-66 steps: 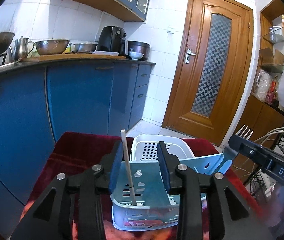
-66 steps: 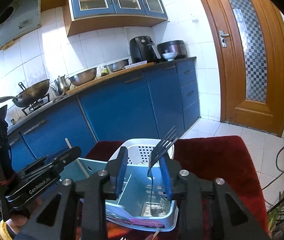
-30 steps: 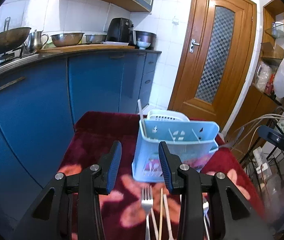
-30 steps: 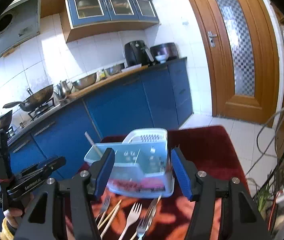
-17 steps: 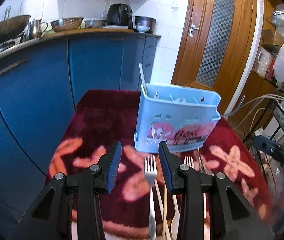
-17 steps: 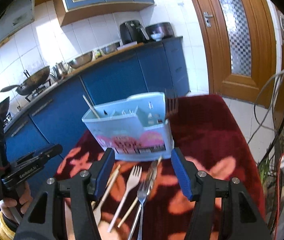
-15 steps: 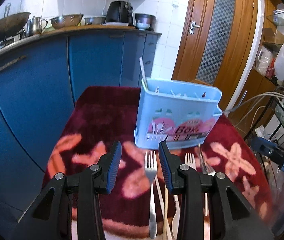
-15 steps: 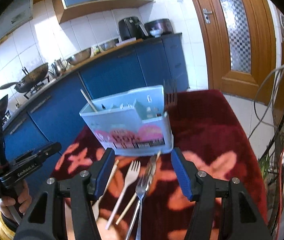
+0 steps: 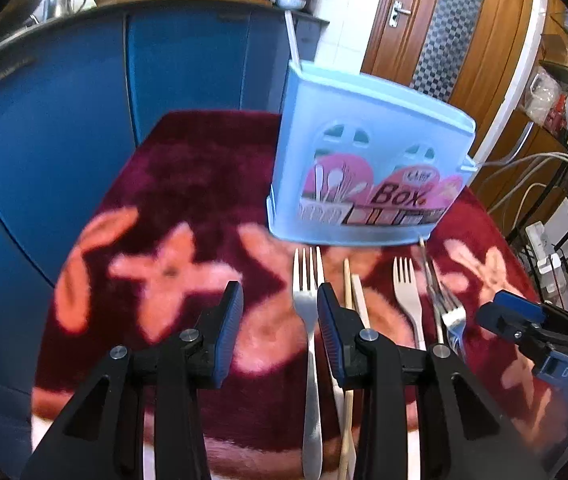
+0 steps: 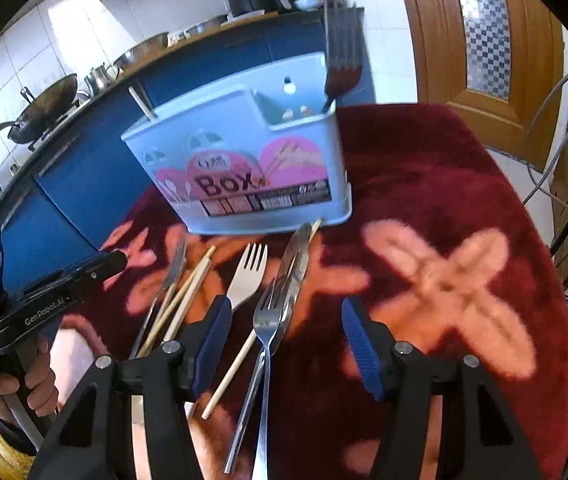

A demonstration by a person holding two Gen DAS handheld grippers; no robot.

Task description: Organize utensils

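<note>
Mostly undone. In the light-blue utensil box (image 10: 244, 152) so far: one fork (image 10: 340, 60) far right, one chopstick (image 10: 142, 102) far left. Near the box, loose on the red cloth (image 10: 424, 184): forks, chopsticks, a knife (image 10: 296, 264). Left gripper (image 9: 278, 312) narrowly parted over a steel fork (image 9: 308, 320), right gripper (image 10: 282, 334) wide; both empty.

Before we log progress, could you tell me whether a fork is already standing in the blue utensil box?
Yes, a metal fork stands upright in the right end compartment of the blue utensil box, tines pointing up.
</note>
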